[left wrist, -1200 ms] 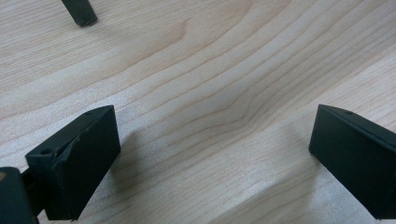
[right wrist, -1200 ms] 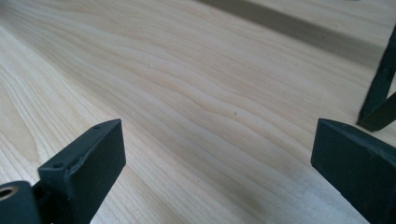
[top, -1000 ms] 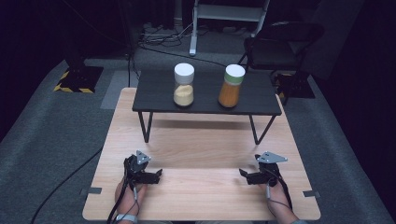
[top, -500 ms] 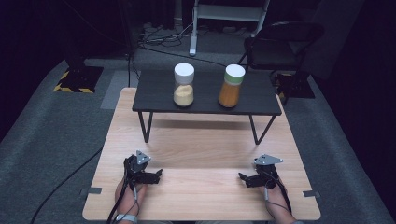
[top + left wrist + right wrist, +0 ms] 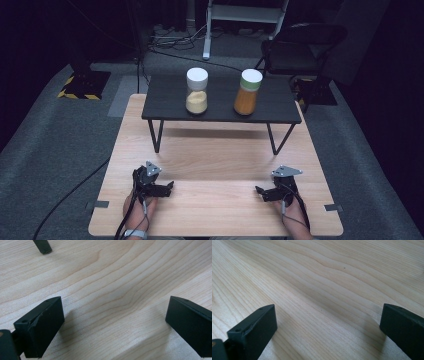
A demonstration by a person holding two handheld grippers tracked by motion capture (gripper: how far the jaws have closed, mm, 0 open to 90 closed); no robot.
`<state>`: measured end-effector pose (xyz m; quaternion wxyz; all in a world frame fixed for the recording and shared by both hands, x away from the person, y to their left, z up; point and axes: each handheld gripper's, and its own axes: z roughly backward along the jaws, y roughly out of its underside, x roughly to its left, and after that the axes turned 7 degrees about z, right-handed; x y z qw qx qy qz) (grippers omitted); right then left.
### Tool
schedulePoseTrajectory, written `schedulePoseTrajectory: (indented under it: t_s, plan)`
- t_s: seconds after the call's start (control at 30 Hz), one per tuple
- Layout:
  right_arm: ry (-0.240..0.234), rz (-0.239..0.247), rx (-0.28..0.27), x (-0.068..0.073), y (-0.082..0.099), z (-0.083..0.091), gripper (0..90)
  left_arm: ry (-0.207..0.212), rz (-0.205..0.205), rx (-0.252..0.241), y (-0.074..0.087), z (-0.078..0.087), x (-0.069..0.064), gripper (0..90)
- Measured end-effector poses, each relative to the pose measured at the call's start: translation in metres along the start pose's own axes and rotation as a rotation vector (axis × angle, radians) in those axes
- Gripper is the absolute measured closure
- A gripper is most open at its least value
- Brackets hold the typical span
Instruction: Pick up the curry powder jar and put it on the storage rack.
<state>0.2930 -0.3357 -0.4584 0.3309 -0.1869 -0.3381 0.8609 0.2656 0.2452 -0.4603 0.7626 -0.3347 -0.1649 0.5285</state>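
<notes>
Both grippers are found resting low on the near part of the light wooden table [image 5: 215,165], the left gripper [image 5: 167,187] near the left edge and the right gripper [image 5: 260,192] near the right; their fingers [image 5: 42,325] are spread wide with nothing between them. The work in hand is judged to be a reach toward the jars, which stand well apart from both grippers on the small black raised shelf on thin metal legs [image 5: 220,107] at the far side.

For a sound reach, each gripper should be lifted clear of the shelf's front edge first, then brought level to the jar body below its lid, fingers kept wide until the glass is between them.

Count:
- One clear jar with a white lid and pale yellow contents [image 5: 197,91], left.
- One clear jar with a green lid and orange contents [image 5: 248,92], right.
- Two grippers.
- One shelf.
</notes>
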Motion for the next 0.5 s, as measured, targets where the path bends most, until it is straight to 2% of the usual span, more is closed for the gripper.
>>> schedulePoseTrajectory:
  t_s: [0.5]
  plan:
    - [-0.003, 0.003, 0.001, -0.0002, -0.0003, -0.0002, 0.3, -0.001, 0.000, 0.000, 0.0000, 0.0000, -0.0004, 1.8]
